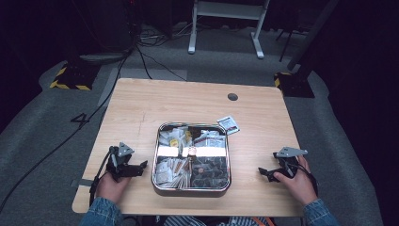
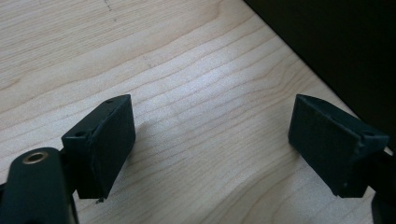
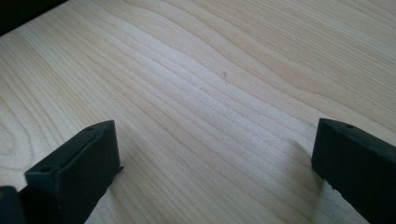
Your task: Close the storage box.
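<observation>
A square metal tray (image 1: 191, 189) sits at the middle front of the wooden table (image 1: 141, 108), holding several small packets and sachets. One loose packet (image 1: 228, 124) lies on the table just off the tray's far right corner. My left gripper (image 1: 140, 167) rests on the table left of the tray, held by a hand, open with nothing between its jaws. My right gripper (image 1: 265, 173) rests right of the tray, open too. In the left gripper view the gripper (image 2: 212, 149) stands wide over bare wood, and in the right gripper view the gripper (image 3: 217, 170) does the same.
A round cable hole (image 1: 232, 97) sits near the table's far edge. Cables run over the grey floor at the left. A white stand (image 1: 226, 23) is behind the table. The table's edge and dark floor (image 2: 336, 42) lie close in the left gripper view.
</observation>
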`<action>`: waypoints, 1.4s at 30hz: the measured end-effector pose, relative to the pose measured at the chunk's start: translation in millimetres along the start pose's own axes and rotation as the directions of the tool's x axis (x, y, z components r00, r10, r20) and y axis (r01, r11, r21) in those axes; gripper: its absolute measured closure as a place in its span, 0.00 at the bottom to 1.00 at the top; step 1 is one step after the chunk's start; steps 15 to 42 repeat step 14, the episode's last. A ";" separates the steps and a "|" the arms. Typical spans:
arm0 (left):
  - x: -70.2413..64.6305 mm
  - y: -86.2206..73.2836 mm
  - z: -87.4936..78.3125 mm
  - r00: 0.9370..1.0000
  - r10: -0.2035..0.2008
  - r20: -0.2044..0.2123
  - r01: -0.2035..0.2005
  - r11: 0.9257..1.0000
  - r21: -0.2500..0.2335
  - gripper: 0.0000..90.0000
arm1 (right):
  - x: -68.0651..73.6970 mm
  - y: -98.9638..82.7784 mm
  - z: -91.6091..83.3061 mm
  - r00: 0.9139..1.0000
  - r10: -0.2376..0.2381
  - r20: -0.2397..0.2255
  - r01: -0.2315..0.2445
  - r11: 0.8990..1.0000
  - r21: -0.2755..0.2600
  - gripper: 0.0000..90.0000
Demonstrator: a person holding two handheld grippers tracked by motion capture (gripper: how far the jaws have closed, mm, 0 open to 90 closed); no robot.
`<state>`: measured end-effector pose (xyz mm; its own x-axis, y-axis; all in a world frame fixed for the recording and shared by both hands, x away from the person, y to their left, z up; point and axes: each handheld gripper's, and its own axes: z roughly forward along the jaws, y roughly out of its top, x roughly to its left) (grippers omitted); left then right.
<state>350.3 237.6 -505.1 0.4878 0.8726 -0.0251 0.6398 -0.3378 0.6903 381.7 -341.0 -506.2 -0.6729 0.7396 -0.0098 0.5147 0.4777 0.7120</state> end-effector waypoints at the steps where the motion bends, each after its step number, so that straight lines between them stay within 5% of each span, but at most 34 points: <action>1: 0.0 0.0 0.0 1.000 0.000 0.001 0.000 1.000 0.000 0.17 | 0.0 0.0 0.0 1.000 0.000 0.000 0.000 1.000 0.000 0.01; 42: -0.1 0.1 0.3 1.000 -0.002 -0.002 0.002 1.000 -0.002 0.17 | -0.1 0.0 0.0 1.000 -0.001 0.000 0.001 1.000 0.000 0.01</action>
